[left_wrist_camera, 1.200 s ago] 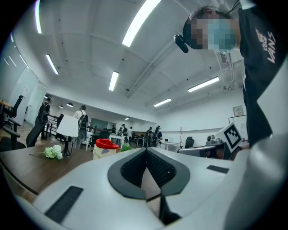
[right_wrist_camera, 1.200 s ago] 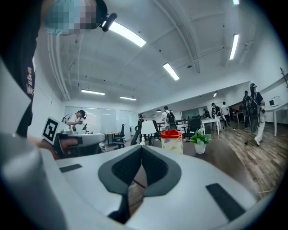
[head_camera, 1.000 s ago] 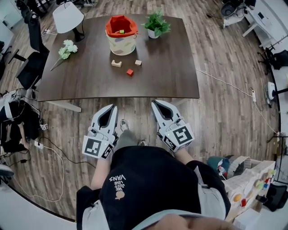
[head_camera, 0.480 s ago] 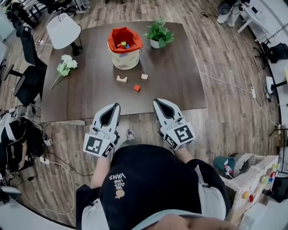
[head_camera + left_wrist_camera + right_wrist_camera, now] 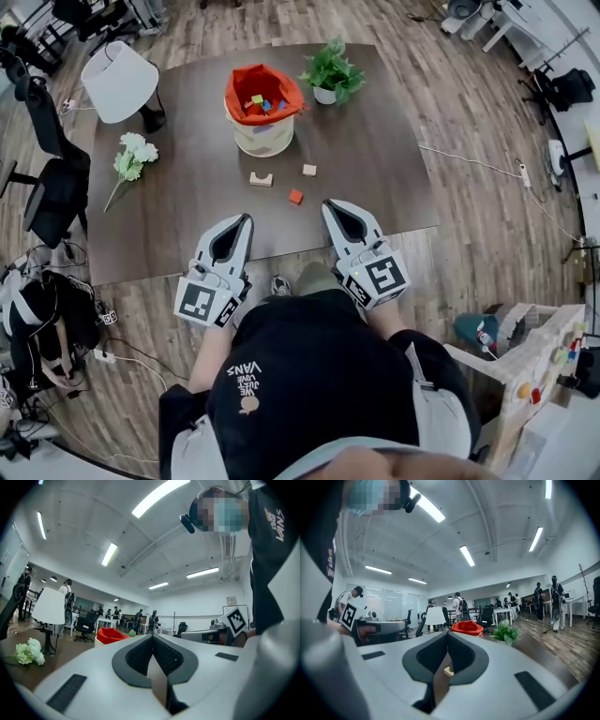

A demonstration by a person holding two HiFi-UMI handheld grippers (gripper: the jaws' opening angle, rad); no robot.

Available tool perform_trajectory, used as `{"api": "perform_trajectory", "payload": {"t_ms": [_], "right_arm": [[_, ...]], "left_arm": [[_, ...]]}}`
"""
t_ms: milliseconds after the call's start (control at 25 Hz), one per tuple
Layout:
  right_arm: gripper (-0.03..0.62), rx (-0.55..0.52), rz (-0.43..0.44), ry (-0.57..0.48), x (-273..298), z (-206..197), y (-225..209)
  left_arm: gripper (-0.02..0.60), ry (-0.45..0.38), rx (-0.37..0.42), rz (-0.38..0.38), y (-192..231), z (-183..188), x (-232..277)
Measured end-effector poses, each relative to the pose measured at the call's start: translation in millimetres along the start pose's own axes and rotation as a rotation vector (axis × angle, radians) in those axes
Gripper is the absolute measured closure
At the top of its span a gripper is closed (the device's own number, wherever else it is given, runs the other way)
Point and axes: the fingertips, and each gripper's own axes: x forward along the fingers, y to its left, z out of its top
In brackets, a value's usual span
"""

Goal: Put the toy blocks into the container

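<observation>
We see a dark wooden table [image 5: 375, 169] holding a red-lined cream bucket [image 5: 263, 134], potted green plant [image 5: 330, 73], white flowers [image 5: 131, 155], white lamp [image 5: 120, 82]. Tan arch block [image 5: 261, 179], tan cube [image 5: 308, 170], red cube [image 5: 295, 196] lie nearby.

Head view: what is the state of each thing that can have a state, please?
container: upright, open, blocks inside
arch block: on the table
tan cube: on the table
red cube: on the table
left gripper: jaws shut, empty
right gripper: jaws shut, empty
</observation>
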Motion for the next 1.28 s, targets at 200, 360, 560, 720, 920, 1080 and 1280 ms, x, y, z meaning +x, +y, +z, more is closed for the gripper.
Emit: {"api": "perform_trajectory", "payload": {"t_ms": [200,360,560,720,920,1080,1280], "right_arm": [[0.577,-0.002,-0.004,0.008,19,2,-8],[0.576,-0.009,0.01,0.015,33,4,-18],[0.576,-0.013,0.032,0.012,52,10,-32],[0.577,-0.024,0.06,0.009,66,13,-42],[0.576,-0.02,0.086,0.007,84,15,-54],[0.576,-0.023,0.105,0.002,98,17,-59],[0.576,-0.032,0.11,-0.003,109,19,-66]], "left_arm": [[0.571,0.008,-0.024,0.0,18,-4,14],[0.571,0.002,-0.026,0.007,28,-1,30],[0.571,-0.001,-0.017,0.0,36,5,57],[0.571,-0.004,-0.011,0.0,41,8,77],[0.571,-0.007,-0.012,0.02,51,7,91],[0.571,-0.006,-0.008,0.033,59,8,100],[0.571,0.003,-0.006,0.032,65,6,109]]}}
